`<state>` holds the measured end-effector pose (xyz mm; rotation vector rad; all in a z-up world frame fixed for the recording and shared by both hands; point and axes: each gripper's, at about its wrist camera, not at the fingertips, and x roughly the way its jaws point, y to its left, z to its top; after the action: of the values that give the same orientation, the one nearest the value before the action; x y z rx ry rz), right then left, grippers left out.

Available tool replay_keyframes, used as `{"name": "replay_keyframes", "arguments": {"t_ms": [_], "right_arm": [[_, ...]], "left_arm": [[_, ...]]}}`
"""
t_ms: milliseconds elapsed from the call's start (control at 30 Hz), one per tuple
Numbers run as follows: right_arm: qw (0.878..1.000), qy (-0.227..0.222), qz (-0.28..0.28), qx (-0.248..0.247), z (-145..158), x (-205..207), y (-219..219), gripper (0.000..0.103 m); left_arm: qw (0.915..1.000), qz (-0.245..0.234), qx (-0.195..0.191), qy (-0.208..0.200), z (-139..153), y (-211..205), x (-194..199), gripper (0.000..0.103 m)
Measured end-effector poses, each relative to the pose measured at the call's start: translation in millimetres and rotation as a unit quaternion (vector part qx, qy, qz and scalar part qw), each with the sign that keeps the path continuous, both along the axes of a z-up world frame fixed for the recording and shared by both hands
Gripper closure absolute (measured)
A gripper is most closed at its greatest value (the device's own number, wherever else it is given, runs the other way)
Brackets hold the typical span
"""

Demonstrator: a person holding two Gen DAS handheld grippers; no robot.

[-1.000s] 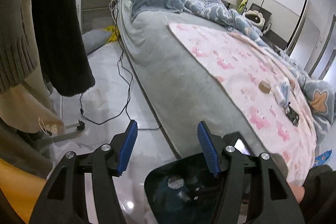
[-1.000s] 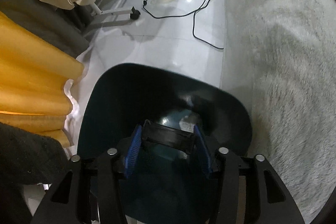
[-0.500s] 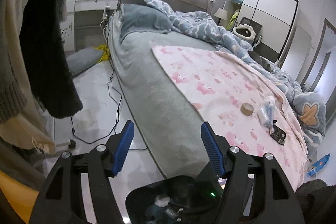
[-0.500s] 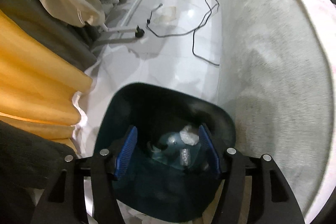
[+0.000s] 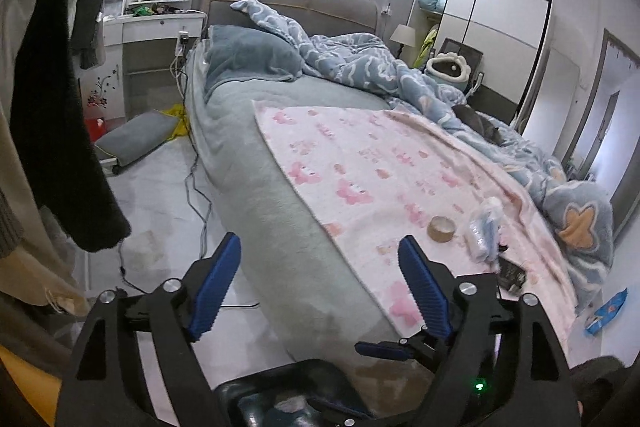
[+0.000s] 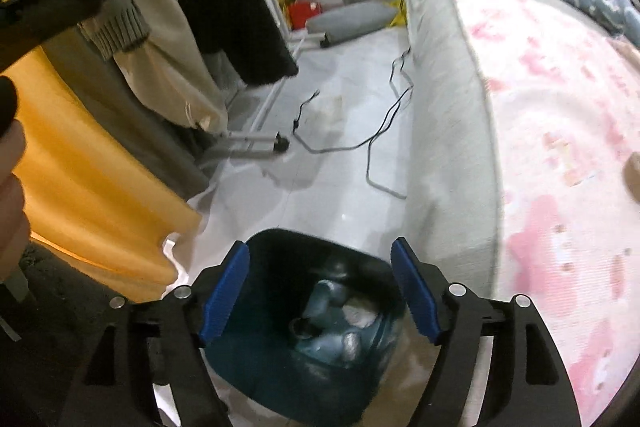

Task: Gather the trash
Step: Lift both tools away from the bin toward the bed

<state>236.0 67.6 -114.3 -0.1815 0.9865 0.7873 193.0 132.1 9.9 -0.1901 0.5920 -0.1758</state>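
**Empty tongs above a dark plastic bin**

Both the left gripper (image 5: 320,275) and the right gripper (image 6: 320,287) are seen spreading apart, nothing between their ribbed blue pads. Crumpled trash (image 6: 340,323) is held in the dark rounded bin (image 6: 280,367) beside the fleecy bed (image 6: 448,147); a tape roll (image 5: 441,228) lies on the bed. No writing can be read.

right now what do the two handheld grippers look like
Both match: the left gripper and right gripper have black angular plastic frames with silver screw heads and two fingers faced with ribbed blue pads. A small green light glows on the right gripper's body in the left wrist view. No cables show on either.
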Motion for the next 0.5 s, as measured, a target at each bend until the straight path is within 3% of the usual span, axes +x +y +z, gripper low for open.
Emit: {"name": "replay_keyframes", "arguments": {"t_ms": [233,500], "right_arm": [[0.998,-0.048,-0.039,0.023,27,7,-47,0.023],[0.994,-0.068,-0.079,0.029,39,15,-97,0.018]], "left_arm": [[0.9999,-0.007,-0.006,-0.013,6,-23,7,0.013],[0.9997,-0.022,-0.007,-0.005,1,-49,19,0.01]]}}
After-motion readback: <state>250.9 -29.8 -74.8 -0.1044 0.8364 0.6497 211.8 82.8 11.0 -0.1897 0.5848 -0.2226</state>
